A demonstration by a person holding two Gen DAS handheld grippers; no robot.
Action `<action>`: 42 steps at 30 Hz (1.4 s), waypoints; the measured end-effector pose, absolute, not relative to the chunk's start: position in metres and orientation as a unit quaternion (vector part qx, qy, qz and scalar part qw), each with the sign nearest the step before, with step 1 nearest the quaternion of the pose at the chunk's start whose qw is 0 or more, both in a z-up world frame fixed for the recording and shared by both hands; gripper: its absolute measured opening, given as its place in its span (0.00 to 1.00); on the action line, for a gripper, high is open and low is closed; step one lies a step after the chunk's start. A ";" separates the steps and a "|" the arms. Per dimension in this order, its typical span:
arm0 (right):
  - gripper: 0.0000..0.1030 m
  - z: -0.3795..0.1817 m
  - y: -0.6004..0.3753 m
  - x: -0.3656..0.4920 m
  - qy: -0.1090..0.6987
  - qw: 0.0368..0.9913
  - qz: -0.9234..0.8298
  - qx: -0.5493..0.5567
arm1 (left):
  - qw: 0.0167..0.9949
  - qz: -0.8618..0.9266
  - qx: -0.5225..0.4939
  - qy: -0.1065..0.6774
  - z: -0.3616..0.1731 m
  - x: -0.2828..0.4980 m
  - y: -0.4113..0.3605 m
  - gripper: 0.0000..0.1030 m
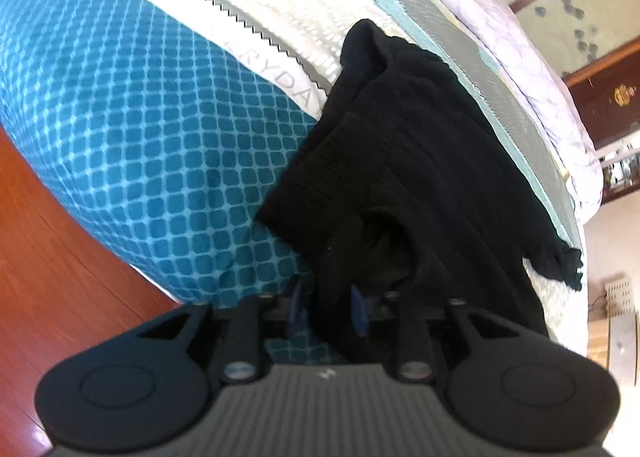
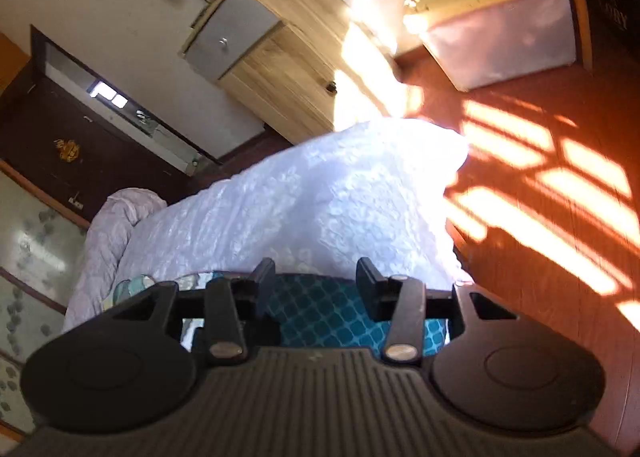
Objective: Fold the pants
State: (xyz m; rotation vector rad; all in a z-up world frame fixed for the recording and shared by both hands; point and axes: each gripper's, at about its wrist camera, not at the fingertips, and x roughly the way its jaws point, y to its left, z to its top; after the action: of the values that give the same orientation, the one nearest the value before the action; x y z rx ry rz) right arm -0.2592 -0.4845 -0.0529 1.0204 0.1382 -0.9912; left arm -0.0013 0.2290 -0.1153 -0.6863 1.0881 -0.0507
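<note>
Black ribbed knit pants bunched at 12 o'clock, clamped in left gripper; right gripper spread apart, holding nothing.

Black ribbed pants lie on a teal bedsheet checked with pale lines, beside a white textured pillow and red-brown floor.

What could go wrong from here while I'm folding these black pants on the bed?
The black pants look bunched into the left claw, so lifting may drag several layers and spoil the fold. One end lies near the mattress edge and might slide off. The right claw is open and holds nothing, leaving the far side unsupported.
</note>
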 end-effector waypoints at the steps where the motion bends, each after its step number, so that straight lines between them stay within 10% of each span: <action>1: 0.47 -0.044 -0.484 -0.260 0.066 0.769 -0.444 0.455 | 0.803 -0.027 -0.316 0.504 -0.112 -0.006 0.232 0.31; 18: 0.47 0.004 -0.365 -0.080 0.179 0.897 -0.185 0.359 | 0.880 -0.003 -0.246 0.407 -0.036 0.049 0.271 0.47; 28: 0.46 -0.057 -0.343 -0.020 0.331 0.879 -0.144 0.310 | 0.872 0.011 -0.195 0.449 -0.085 0.186 0.226 0.56; 35: 0.48 0.007 -0.398 0.094 0.295 0.913 -0.154 0.236 | 0.890 -0.007 -0.104 0.444 -0.101 0.241 0.184 0.75; 42: 0.59 -0.025 -0.446 0.263 0.331 0.877 -0.193 0.289 | 0.893 0.025 -0.077 0.443 -0.130 0.274 0.163 0.62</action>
State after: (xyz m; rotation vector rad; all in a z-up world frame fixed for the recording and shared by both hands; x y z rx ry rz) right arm 0.2626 -0.4462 -0.0245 0.6033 0.6900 -0.4034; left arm 0.2738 0.1631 -0.1303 -0.1606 0.9193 0.0518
